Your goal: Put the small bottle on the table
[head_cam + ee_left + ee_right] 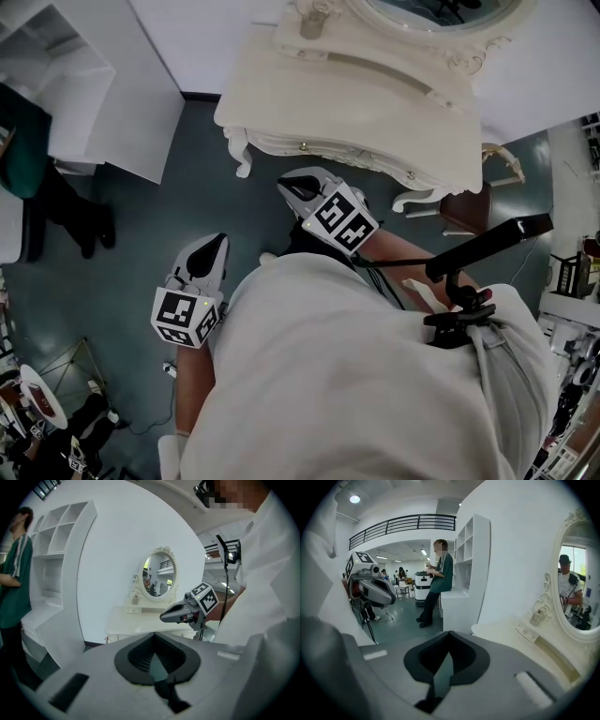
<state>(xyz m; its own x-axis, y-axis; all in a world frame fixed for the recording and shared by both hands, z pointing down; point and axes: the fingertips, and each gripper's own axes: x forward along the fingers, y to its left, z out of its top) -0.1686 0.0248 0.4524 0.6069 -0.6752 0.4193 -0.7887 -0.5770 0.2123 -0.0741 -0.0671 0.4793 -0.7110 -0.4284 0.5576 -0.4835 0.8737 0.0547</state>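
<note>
The mirror (431,11) stands at the back edge of the dressing table (356,103). The small bottle (314,21) sits on the top just left of the mirror's base, near the back left corner. A shelf unit (94,84) stands left of the table, with a person (28,141) on its left side. A stool (464,211) is by the table's front right corner. Both grippers are over the floor (141,244) before the front edge — the right gripper (292,187) close to it, the left gripper (219,244) further back and to the left.

Mirror (439,9) mostly beyond top edge
</note>
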